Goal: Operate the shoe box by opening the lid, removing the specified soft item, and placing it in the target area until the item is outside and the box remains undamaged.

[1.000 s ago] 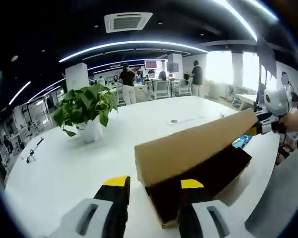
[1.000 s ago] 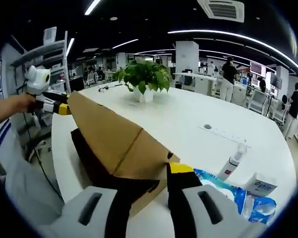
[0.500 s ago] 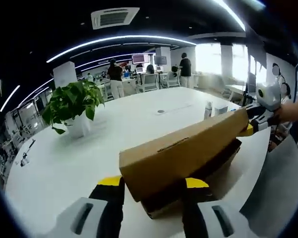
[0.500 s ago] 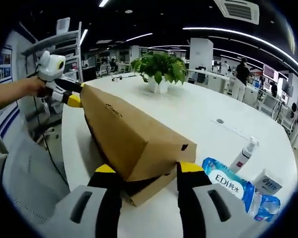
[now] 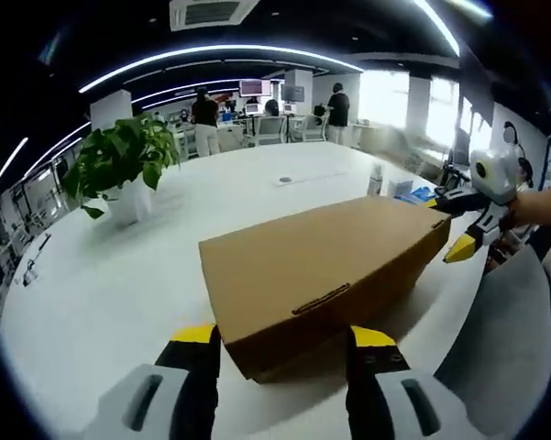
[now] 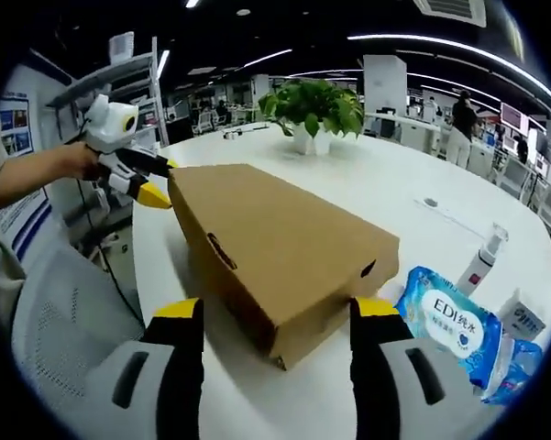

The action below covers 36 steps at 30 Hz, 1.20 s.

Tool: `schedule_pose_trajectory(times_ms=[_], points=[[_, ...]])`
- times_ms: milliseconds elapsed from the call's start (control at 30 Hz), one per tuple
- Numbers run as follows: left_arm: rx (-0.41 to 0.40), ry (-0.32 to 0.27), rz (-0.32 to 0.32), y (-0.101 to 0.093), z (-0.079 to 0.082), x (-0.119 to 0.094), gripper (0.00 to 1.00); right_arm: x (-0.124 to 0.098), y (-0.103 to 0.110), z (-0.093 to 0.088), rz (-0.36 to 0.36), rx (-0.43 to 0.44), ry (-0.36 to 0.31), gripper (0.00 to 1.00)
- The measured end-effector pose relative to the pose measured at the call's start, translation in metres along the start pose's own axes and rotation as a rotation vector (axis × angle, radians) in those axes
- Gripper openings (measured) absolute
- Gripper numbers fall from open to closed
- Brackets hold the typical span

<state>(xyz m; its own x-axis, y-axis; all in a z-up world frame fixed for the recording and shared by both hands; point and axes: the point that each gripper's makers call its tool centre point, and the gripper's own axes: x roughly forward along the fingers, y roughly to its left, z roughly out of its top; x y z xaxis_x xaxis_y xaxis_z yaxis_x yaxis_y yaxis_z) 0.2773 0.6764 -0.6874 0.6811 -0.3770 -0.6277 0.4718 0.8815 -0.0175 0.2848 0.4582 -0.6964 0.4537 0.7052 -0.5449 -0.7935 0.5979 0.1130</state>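
The left gripper (image 5: 282, 344) has its jaws spread wide, one on each side of the near end of the shoe box (image 5: 325, 266), holding nothing. The right gripper (image 6: 277, 316) stands the same way at the opposite end of the box, jaws apart and not clamped on anything. The box is plain brown cardboard with its lid down flat, lying on the white table (image 5: 119, 284) close to the edge nearest the person. In the left gripper view the right gripper shows at the far right end of the box, its yellow tips parted just beside the corner, with a hand behind it. In the right gripper view the left gripper sits likewise at the far left corner. Beside the box lie a blue pack of wipes (image 6: 449, 325) and a small white pump bottle (image 6: 484, 261). Farther back on the table stands a potted plant (image 5: 119, 165).
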Motion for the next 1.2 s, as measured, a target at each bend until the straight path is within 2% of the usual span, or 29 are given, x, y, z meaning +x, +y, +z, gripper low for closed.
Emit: schedule_pose_trajectory(times_ms=[67, 300, 567, 833, 1200], points=[[-0.005, 0.010, -0.002, -0.001, -0.004, 0.002, 0.56, 0.001, -0.002, -0.001, -0.005, 0.042, 0.003, 0.59], [-0.037, 0.031, 0.004, 0.000, -0.015, 0.011, 0.53, 0.008, -0.007, -0.011, -0.028, 0.044, 0.022, 0.53], [-0.027, 0.067, 0.020, 0.000, -0.023, 0.020, 0.53, 0.016, -0.011, -0.020, -0.051, -0.065, 0.061, 0.52], [-0.040, 0.059, 0.028, 0.004, -0.014, 0.028, 0.53, 0.023, -0.028, -0.014, -0.053, -0.089, 0.057, 0.52], [-0.041, 0.061, 0.027, 0.017, 0.006, 0.052, 0.53, 0.034, -0.055, -0.001, -0.055, -0.090, 0.049, 0.52]])
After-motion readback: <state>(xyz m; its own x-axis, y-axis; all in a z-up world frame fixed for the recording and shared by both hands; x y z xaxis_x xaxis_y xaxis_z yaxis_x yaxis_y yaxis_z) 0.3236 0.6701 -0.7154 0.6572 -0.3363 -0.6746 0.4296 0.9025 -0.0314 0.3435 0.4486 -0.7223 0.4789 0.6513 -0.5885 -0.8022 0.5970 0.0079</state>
